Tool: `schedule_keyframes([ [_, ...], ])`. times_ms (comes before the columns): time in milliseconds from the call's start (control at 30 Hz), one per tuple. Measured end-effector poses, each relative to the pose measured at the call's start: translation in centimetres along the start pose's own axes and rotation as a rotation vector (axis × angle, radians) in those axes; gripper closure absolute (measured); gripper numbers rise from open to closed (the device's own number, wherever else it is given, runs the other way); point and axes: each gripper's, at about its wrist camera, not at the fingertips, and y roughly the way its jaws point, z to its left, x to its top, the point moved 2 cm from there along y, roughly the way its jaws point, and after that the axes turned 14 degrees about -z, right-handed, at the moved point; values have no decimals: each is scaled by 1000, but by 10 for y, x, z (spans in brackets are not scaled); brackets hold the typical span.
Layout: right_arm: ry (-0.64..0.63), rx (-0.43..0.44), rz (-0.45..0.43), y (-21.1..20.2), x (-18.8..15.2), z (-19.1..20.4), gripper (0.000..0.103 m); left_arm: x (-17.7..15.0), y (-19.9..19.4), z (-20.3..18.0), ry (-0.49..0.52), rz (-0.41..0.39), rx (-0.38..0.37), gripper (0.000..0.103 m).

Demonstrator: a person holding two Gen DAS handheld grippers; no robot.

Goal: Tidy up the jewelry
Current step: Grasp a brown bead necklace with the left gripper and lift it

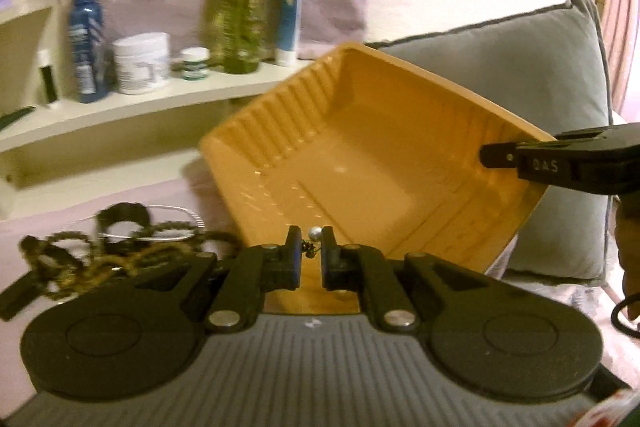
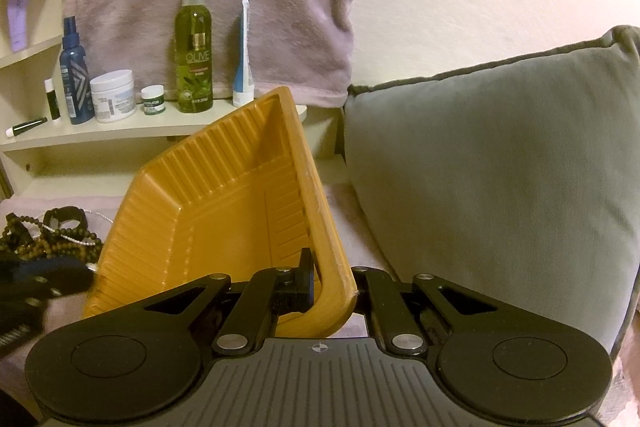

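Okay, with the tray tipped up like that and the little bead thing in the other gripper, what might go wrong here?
1. The right gripper pinches only the rim of the tilted orange ribbed plastic tray; it could slip or twist.
2. The left gripper holds a small silver-beaded jewelry piece by very little; it may drop short of the tray.
3. On the tilted floor, a released piece could slide out toward the tangled dark bead necklaces.
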Motion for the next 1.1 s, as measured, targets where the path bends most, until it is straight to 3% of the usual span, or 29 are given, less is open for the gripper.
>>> schedule_keyframes([
  [100, 7, 2, -1, 0, 1, 0, 97, -1, 7, -5, 10, 8, -6, 94],
  [167, 9, 2, -2, 0, 1, -1, 97, -4, 11, -6, 8, 25, -2, 81],
  [300, 14, 1, -1, 0, 0, -1, 97, -5, 2, 2, -2, 14, 30, 81],
  [533, 18, 2, -2, -2, 0, -1, 97, -12, -38, 48, -31, -16, 199, 81],
  [700, 18, 0, 0, -2, 0, -1, 97, -26, -58, 89, -35, 9, 330, 81],
  [833, 15, -3, 4, -2, 0, -1, 97, -35, -63, 112, -30, 29, 386, 81],
  [933, 10, -4, 6, -2, 0, -1, 97, -38, -56, 118, -14, 36, 389, 81],
  [1100, 4, -8, 8, -1, -1, -1, 97, -38, -41, 110, 22, 45, 292, 81],
])
